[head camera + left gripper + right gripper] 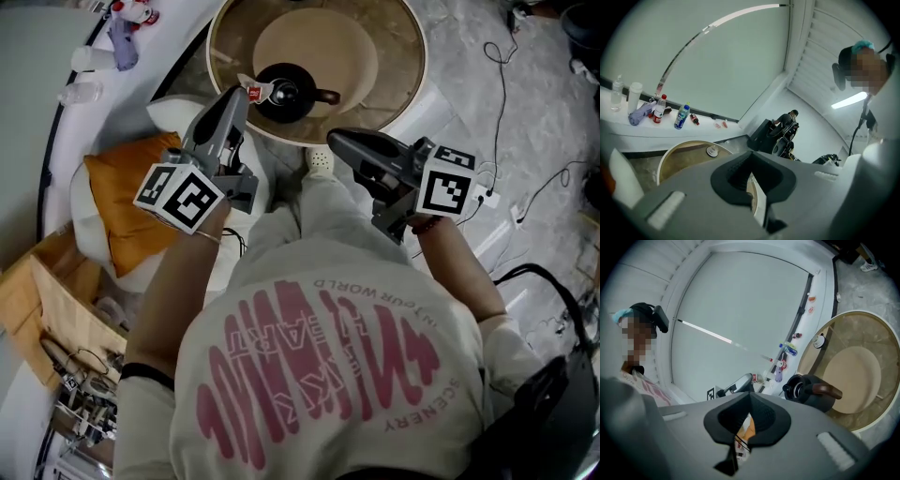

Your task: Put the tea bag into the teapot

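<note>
The round bench [405, 89] carries the teapot [286, 92], with the tea bag [254, 90] seemingly just beside it. My left gripper [242, 97] and right gripper [335, 140] are both pressed together and empty. Nothing is picked yet, so next I spread one over the bag.

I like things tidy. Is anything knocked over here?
Yes. On the white ledge, one small dark bottle lies on its side, while the blue-labelled bottle next to it stands upright. Nothing looks spilled.
</note>
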Tool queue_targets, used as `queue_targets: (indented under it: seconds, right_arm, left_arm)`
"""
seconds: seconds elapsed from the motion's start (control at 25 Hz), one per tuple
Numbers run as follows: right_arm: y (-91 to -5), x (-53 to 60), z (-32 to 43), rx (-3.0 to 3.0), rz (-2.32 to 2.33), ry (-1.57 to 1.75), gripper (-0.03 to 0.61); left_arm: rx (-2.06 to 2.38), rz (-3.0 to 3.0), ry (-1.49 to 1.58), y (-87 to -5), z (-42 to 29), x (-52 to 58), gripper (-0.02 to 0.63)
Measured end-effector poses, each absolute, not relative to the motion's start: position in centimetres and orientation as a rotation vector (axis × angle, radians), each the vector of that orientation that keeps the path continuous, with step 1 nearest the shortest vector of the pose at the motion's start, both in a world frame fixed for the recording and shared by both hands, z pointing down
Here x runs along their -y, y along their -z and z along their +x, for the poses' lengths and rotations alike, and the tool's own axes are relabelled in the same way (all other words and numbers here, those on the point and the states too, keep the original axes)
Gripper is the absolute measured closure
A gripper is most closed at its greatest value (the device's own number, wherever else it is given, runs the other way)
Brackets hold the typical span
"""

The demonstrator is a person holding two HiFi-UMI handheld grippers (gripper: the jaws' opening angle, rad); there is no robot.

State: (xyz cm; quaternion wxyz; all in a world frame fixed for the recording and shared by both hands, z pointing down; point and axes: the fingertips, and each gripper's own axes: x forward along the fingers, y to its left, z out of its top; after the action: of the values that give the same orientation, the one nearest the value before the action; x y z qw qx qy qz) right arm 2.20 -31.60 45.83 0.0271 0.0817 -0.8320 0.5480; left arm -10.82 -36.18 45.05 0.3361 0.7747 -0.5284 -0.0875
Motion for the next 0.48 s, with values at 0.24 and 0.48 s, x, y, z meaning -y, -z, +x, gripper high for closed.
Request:
queue_targets:
  seconds: [0.24,0.48]
  right_arm:
    - [-48.7,32.3,2.1,2.496,0.222,-1.759,0.572]
    - [-50.6,33.1,3.7,2.453,0.296,-1.769,0.572]
  left_arm:
    - [1.381,2.026,0.078,-49.5,-10.4,38.3,0.601]
    - [1.377,2.019,-0.151,-54.3,-10.0,38.4,0.6]
